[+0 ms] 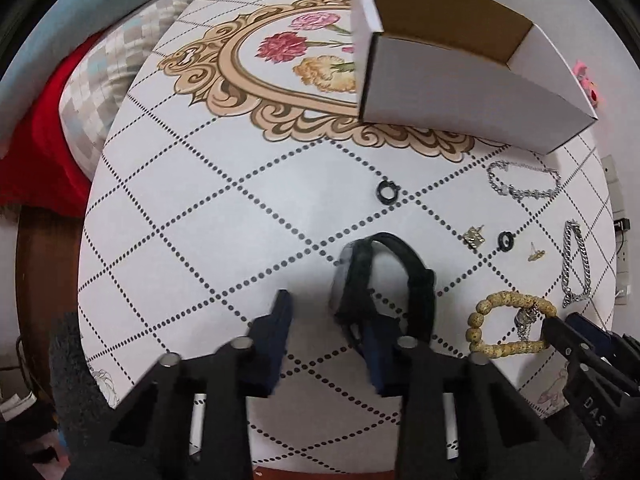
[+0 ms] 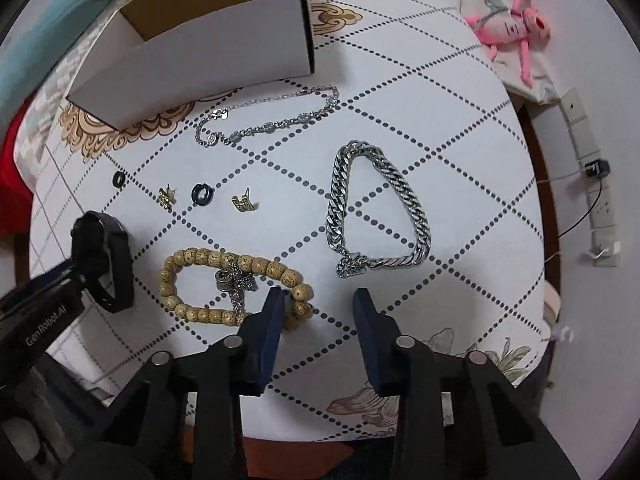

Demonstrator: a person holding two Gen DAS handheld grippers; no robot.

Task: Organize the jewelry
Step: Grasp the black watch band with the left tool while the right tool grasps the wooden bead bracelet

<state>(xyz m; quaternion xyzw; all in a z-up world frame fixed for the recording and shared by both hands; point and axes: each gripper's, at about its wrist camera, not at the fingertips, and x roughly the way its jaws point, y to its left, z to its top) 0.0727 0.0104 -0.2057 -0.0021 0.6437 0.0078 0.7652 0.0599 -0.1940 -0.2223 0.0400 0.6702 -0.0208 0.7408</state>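
Note:
My left gripper (image 1: 324, 312) is open; a black wristband watch (image 1: 384, 276) stands on the table against its right finger (image 1: 376, 356). The watch also shows in the right wrist view (image 2: 106, 256). My right gripper (image 2: 318, 300) is open and empty; its left finger (image 2: 266, 328) is at the right end of a wooden bead bracelet (image 2: 232, 276) with a silver charm. A thick silver chain (image 2: 372, 208) lies ahead of it. A thin silver chain (image 2: 268, 120), two black rings (image 2: 202, 194) and two gold earrings (image 2: 242, 202) lie farther off.
An open white cardboard box (image 1: 460, 80) stands at the far side of the table, also in the right wrist view (image 2: 200, 64). The round table (image 1: 200, 200) has a dotted diamond cloth. A pink toy (image 2: 512, 28) lies off the table at right.

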